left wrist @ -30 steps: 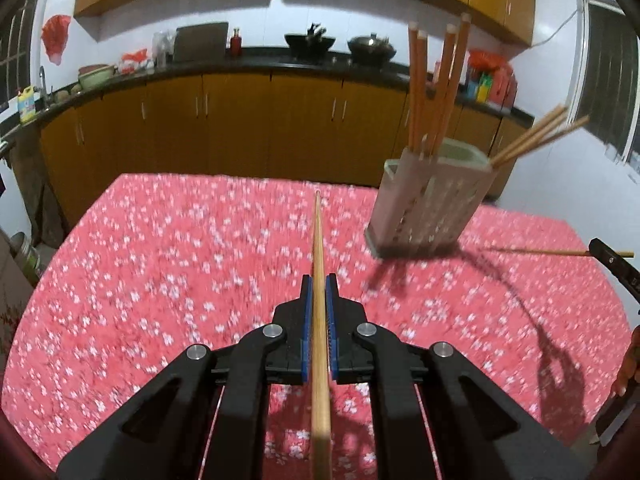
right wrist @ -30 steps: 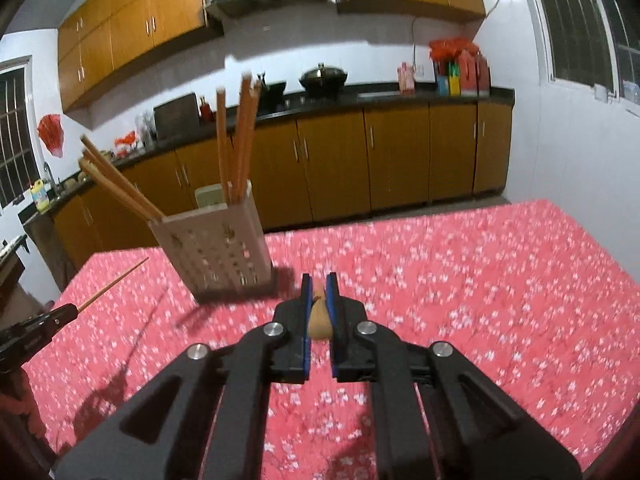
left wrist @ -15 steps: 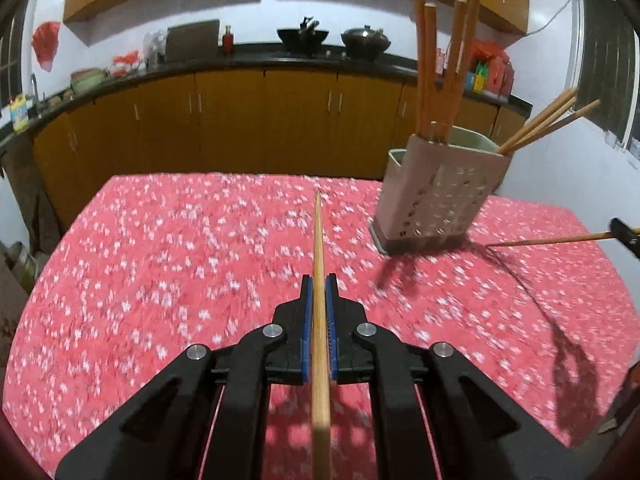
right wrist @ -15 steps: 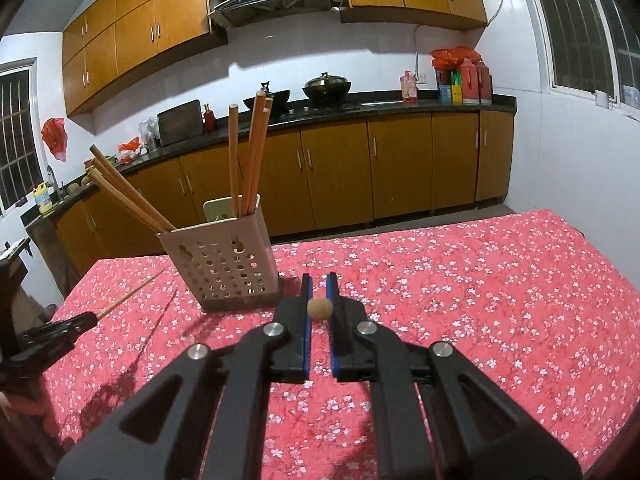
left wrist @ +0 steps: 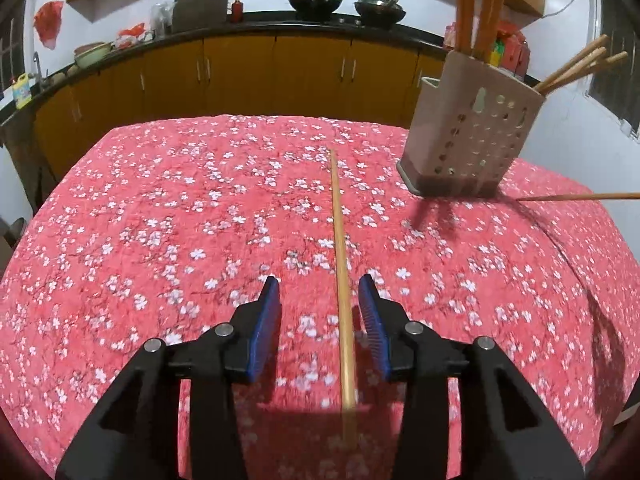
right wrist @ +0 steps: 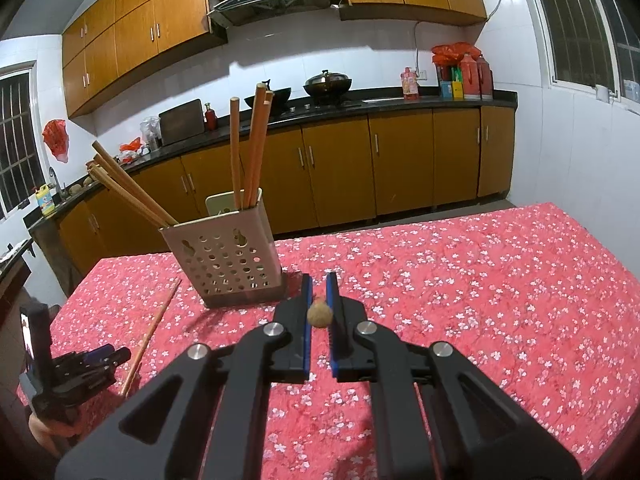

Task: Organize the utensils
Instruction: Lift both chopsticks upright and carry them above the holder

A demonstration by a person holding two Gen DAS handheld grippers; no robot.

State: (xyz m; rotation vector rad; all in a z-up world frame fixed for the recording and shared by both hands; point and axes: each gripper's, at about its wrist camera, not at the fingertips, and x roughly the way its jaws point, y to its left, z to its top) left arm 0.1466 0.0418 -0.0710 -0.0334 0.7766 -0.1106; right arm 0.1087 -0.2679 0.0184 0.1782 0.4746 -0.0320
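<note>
Left gripper point(left wrist: 319, 292) opening, blue pads point(left wrist: 266, 320) clear on both sides of a loose chopstick point(left wrist: 340, 256) lying between them on the floral red tablecloth point(left wrist: 160, 220), its tip running straight ahead. Ahead and to the right, perforated utensil holder point(left wrist: 468, 136) upright, already stocked with chopsticks. Right gripper point(right wrist: 318, 294) pinched on a second chopstick point(right wrist: 319, 314), seen end-on between the pads; holder point(right wrist: 224, 256) just ahead-left of it.
</note>
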